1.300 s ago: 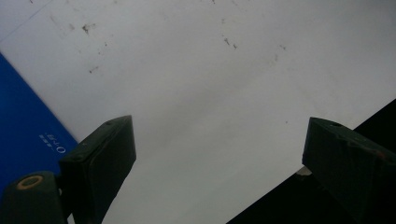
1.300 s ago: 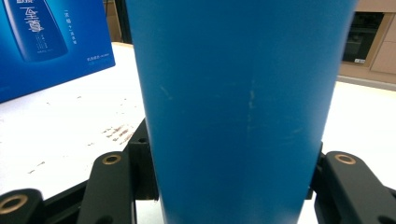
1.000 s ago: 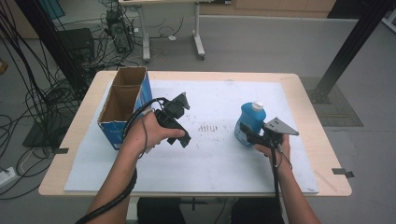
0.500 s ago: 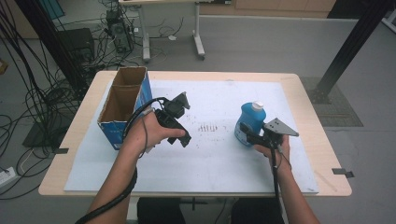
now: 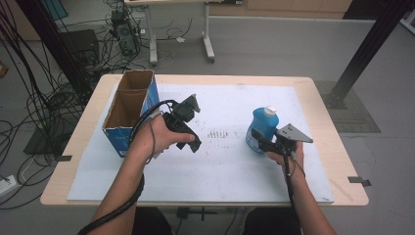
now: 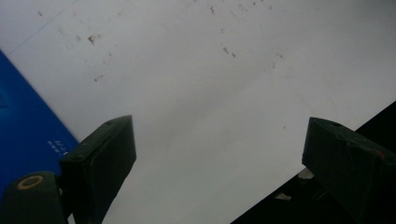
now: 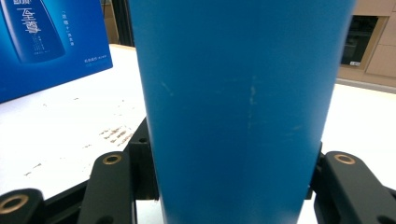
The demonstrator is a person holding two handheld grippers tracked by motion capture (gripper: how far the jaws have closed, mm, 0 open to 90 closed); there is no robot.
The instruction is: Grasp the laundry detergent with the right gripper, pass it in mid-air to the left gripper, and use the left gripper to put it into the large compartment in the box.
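Right tool [image 5: 256, 138] clamped on the blue bottle [image 5: 262, 128]; bottle upright on the white sheet [image 5: 225, 161] of the bench [image 5: 323, 105], directly between the jaws, white cap up. Left tool [image 5: 192, 128] jaws wide apart, nothing between them, held above the sheet, the open cardboard box [image 5: 128, 111] just to its left.

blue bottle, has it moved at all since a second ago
No. In the high view the blue bottle stands at the same spot on the white mat, just right of the dark scuff marks, with the right gripper shut on it.
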